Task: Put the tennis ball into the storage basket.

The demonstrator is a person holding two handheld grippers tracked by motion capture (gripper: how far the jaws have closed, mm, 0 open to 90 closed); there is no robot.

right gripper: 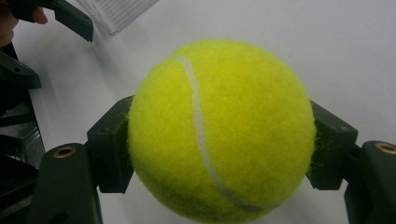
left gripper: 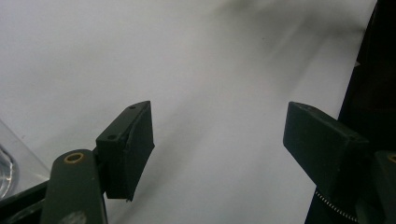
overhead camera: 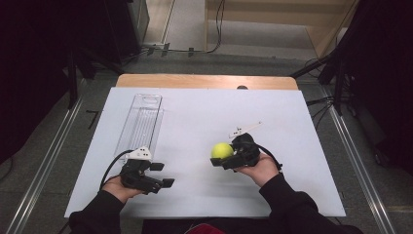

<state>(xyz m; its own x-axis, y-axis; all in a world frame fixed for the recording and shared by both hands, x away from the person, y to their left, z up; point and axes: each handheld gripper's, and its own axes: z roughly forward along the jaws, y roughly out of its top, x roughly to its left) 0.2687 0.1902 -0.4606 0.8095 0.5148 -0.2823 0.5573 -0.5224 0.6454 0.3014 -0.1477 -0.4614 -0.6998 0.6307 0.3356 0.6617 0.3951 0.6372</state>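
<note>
**Gripping a tennis ball on my right, nothing on my left**

Holding the tennis ball (overhead camera: 222, 150) is my right gripper (overhead camera: 225, 161), whose fingers (right gripper: 108, 154) press into the yellow felt from both sides. In the right gripper view the ball sits squarely between the two black pads, its white seam curving down the front, and the fuzz bulges a little past each pad. From the high view the ball is over the white tabletop (overhead camera: 195, 117), right of the middle and toward my side of it; I cannot tell whether it touches the surface or is lifted just clear.

My left gripper (overhead camera: 162, 174) is near the front left of the tabletop, well apart from the ball. Its fingers (left gripper: 126, 149) stand wide, with bare white surface between them in the left gripper view and nothing in their grasp. The white plate on top of that gripper shows in the high view, with the black cable looping away from it toward my sleeve.

A clear plastic tray (overhead camera: 141, 122) lies lengthwise on the left part of the tabletop, running away from me, its near end just beyond my left gripper. A corner of it (right gripper: 116, 14) also shows at the top of the right gripper view, next to the tips of my left gripper (right gripper: 70, 18).
</note>
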